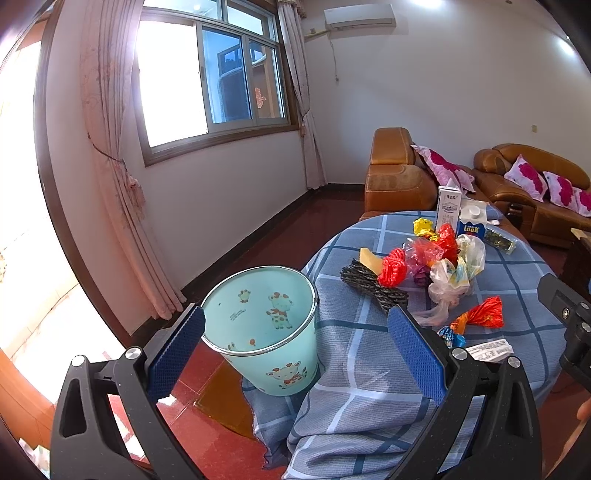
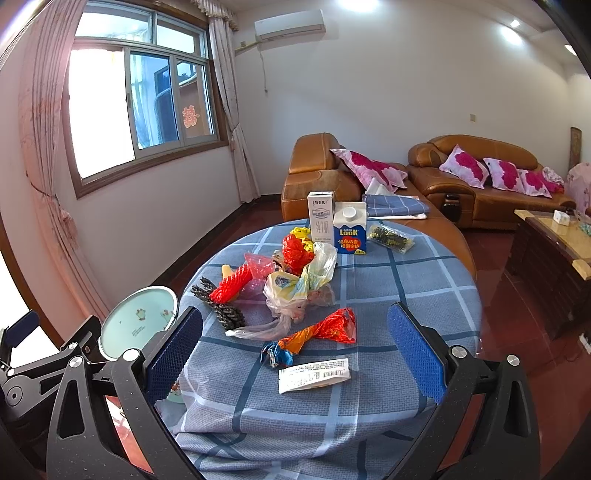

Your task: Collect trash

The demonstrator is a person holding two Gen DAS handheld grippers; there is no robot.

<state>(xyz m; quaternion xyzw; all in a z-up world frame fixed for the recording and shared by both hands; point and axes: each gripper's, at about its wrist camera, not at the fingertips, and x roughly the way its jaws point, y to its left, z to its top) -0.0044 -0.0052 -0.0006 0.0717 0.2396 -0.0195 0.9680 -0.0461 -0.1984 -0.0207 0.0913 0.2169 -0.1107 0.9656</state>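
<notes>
Right gripper (image 2: 295, 354) wide, empty | left gripper (image 1: 295, 350) wide, empty | pinch near paper slip (image 2: 314, 374) flat | drop into bin (image 1: 264, 328), left.

Cloth, plastic, foil and paper

A matt checked tablecloth (image 2: 388, 291) lay under crinkly glossy wrappers (image 2: 325, 328), a thin plastic bag (image 2: 306, 280) and a paper receipt (image 2: 314, 374).

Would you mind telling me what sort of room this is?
Most likely a home living room: brown leather sofas with pink floral cushions, a curtained window, and a wall air conditioner.
</notes>
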